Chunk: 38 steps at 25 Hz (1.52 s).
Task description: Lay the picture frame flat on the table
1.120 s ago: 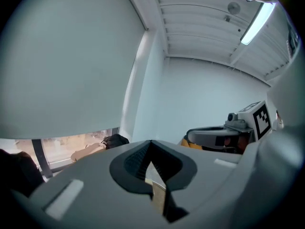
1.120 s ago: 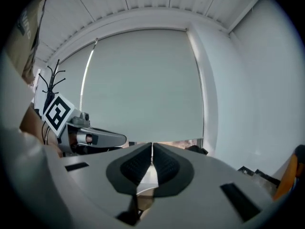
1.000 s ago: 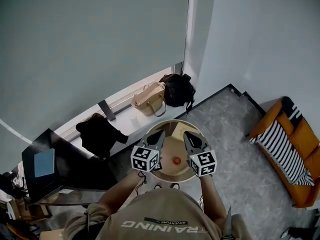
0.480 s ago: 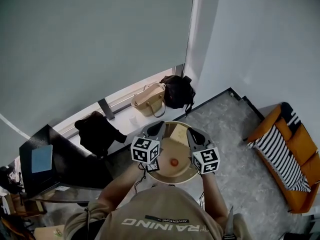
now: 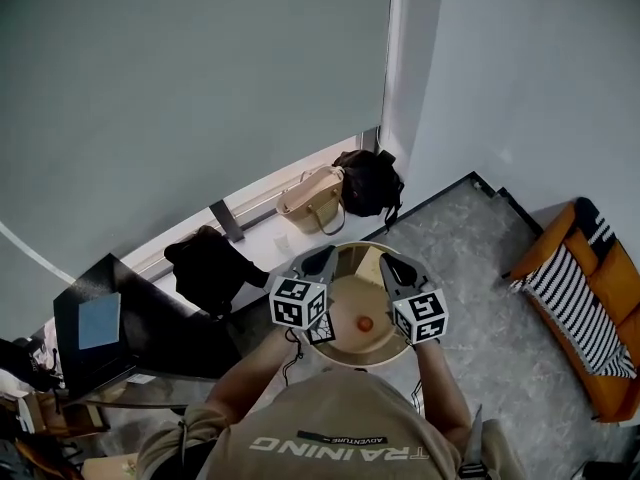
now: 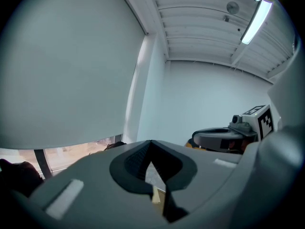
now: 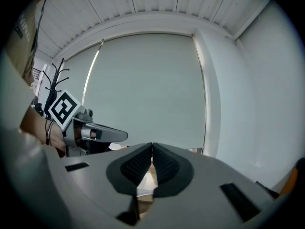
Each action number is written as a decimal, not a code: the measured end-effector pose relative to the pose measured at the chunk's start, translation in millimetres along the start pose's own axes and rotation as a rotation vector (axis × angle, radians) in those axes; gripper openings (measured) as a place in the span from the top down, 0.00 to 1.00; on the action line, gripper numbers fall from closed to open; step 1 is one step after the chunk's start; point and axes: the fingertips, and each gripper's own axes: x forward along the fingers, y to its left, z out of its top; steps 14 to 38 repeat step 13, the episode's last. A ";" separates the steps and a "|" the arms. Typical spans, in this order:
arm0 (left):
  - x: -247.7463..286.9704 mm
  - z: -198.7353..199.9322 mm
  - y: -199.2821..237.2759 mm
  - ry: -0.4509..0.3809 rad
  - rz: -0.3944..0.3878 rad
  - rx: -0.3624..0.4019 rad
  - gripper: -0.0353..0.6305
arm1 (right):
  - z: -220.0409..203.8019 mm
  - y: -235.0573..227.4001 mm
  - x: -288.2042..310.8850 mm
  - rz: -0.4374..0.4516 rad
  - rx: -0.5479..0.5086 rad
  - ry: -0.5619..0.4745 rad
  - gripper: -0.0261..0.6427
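Grey-walled room with a big drawn blind and a speckled grey floor. The work surface is a small round wooden table [image 5: 345,346], seen from above.

Left gripper [image 6: 151,143] — jaws shut, pad tips touching, nothing clamped. Only a sliver of tan shows through the slot behind the tips. Right gripper [image 7: 152,147] is the same: tips together, empty, tan sliver behind.

Both are held side by side above the table, left one over its left edge, right one over its right edge, noses aimed at the far edge. Each shows up in the other's view.

Picture frame [image 5: 364,261] looks like the pale tan panel at the table's far edge, between the two gripper noses. Neither gripper holds it, and it's too small to say whether it's upright or leaning.

Small orange ball [image 5: 365,323] sits near the table centre, between the two marker cubes, apart from the frame.

Past the far edge, by the window strip, a beige handbag [image 5: 308,200] sits just beside a black bag [image 5: 370,183] — a dark garment [image 5: 210,268] lies further left. Dark desk [image 5: 150,333] at left carries a blue book [image 5: 100,320]. Orange sofa [image 5: 610,318] with a striped cushion [image 5: 565,303] is at right, well apart from the table.
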 end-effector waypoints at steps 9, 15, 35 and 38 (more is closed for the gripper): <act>-6.4 -6.9 8.7 0.022 0.014 0.004 0.94 | 6.7 2.5 2.1 0.001 -0.024 0.000 0.95; -2.1 -9.8 13.3 0.028 0.015 -0.001 0.94 | -3.9 -0.2 7.1 0.012 -0.028 0.017 0.95; -2.1 -9.8 13.3 0.028 0.015 -0.001 0.94 | -3.9 -0.2 7.1 0.012 -0.028 0.017 0.95; -2.1 -9.8 13.3 0.028 0.015 -0.001 0.94 | -3.9 -0.2 7.1 0.012 -0.028 0.017 0.95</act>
